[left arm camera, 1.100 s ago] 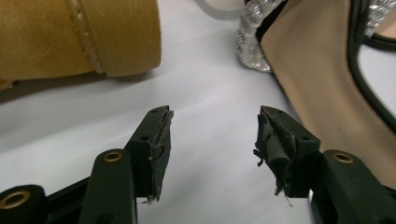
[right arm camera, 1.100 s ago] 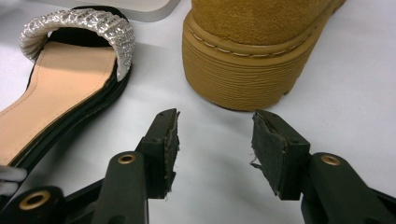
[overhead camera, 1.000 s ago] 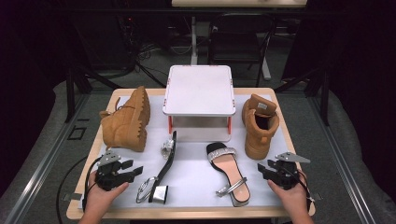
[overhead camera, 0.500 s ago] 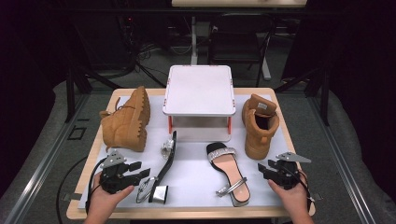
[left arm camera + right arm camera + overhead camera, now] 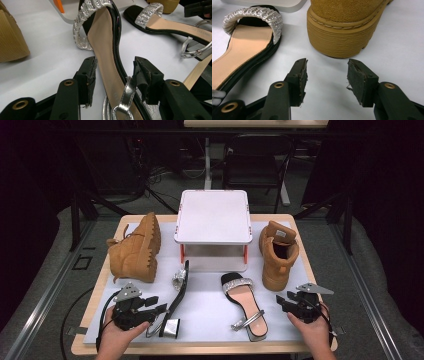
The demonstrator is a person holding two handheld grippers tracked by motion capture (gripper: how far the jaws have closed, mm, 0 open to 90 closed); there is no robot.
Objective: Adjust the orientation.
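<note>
Sandal work, early going: the left gripper point(image 5: 159, 309) straddles the tipped sandal point(image 5: 107, 57) lying on its side at the mat's point(image 5: 210, 295) front left, jaws half-open and just been closing, sole between the pads though not visibly pinched. Nothing lifted yet; both boots, the flat sandal point(image 5: 245, 305) and the white stand point(image 5: 213, 217) sit untouched (a pairing job, I'd guess). The right gripper point(image 5: 325, 75) waits half-open and empty before the right boot point(image 5: 347, 30). Since the earlier frame, the left hand has edged toward the sandal.

Your surface point(image 5: 300, 332) carries a white stand point(image 5: 213, 216). Left of the stand lies a tan boot point(image 5: 136, 249), right another boot point(image 5: 276, 254); two sandals point(image 5: 176, 296) point(image 5: 245, 304) lie before it.
</note>
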